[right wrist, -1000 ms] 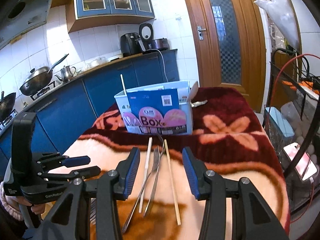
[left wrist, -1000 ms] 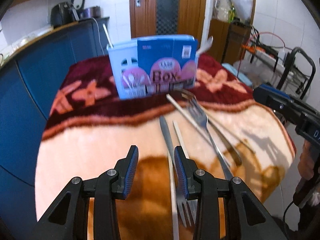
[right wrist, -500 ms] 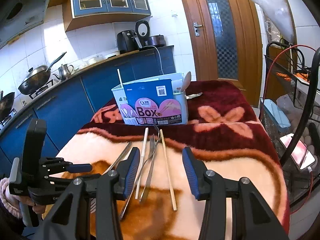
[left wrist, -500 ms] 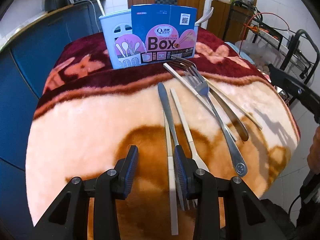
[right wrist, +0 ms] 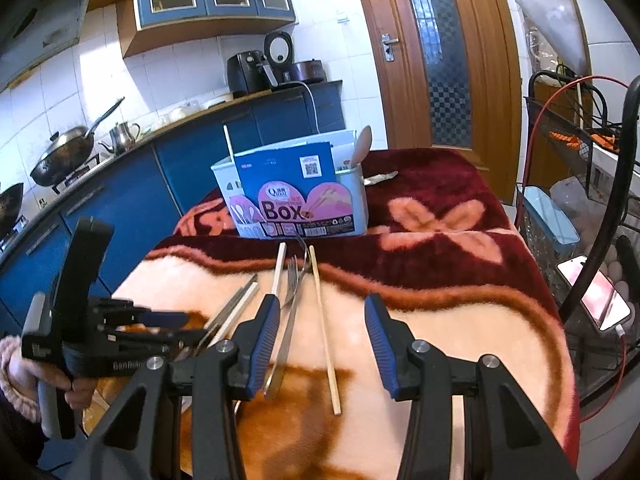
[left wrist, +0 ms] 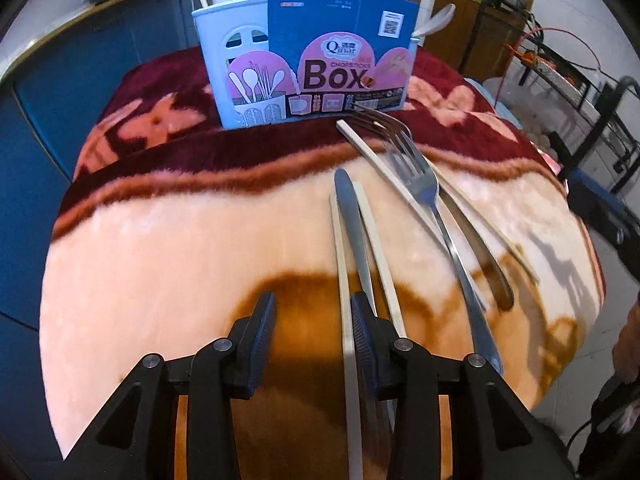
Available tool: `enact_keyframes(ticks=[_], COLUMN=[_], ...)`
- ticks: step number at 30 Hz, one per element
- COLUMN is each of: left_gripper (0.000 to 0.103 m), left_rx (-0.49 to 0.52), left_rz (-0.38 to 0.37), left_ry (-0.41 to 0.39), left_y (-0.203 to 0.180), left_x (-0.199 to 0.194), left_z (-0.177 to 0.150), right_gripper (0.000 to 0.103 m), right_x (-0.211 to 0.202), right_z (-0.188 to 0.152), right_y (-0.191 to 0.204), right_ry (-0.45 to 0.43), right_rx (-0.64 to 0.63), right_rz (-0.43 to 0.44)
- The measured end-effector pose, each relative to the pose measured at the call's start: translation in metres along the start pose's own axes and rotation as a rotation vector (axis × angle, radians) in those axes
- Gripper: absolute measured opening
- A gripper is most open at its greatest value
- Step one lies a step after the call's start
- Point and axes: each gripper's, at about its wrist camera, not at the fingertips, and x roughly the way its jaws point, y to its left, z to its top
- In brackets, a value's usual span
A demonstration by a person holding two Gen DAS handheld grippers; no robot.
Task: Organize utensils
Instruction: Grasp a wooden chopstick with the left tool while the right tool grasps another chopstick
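The blue utensil holder [left wrist: 316, 68] label reads "Qinar", "CHOPSTICKS", "Box".

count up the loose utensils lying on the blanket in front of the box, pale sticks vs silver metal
pale chopsticks: 4
silver metal pieces: 3 (2 show fork tines; the third's near end is hidden)
total: 7

Blanket-covered table [left wrist: 160, 264] (cutlery [left wrist: 424, 192], box [left wrist: 320, 64])
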Motion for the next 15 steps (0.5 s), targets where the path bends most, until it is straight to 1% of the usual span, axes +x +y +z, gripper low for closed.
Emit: enact_keyframes(ticks=[6,10,12,13,14,15], left_gripper=[0.037,0.033,0.028,0.024,0.016,0.012], left_rx=[-0.014,-0.052,-0.063,-0.064,-0.065,-0.070], left_rz=[-0.017,-0.041,-0.045,-0.050,-0.055,-0.071], left_ry=[0.010,0.019,0.021,0.019,0.016,0.010], left_y=[0.006,0.012,0.013,0.013,0.013,0.013], left_x=[0.010,0.014,0.014,0.015,0.016,0.016], left_z=[0.018,0.025,0.027,0.028,0.029,0.029], right_gripper=[0.048,0.048,0.048,0.048,0.048,0.048], right_x=[0.013,0.025,0.031,0.033,0.037,0.040], right_z=[0.004,0.006,0.007,0.008,0.009,0.010], right_y=[-0.003,-0.006,-0.007,-0.006,-0.007,-0.007], right_ry=[0.068,0.126,0.152,0.162,0.177,0.191], right_rx=[-0.029,-0.035,-0.040,-0.044,-0.048,-0.050], right_rz=[-0.025,-0.025,-0.021,-0.020,-0.022,-0.025])
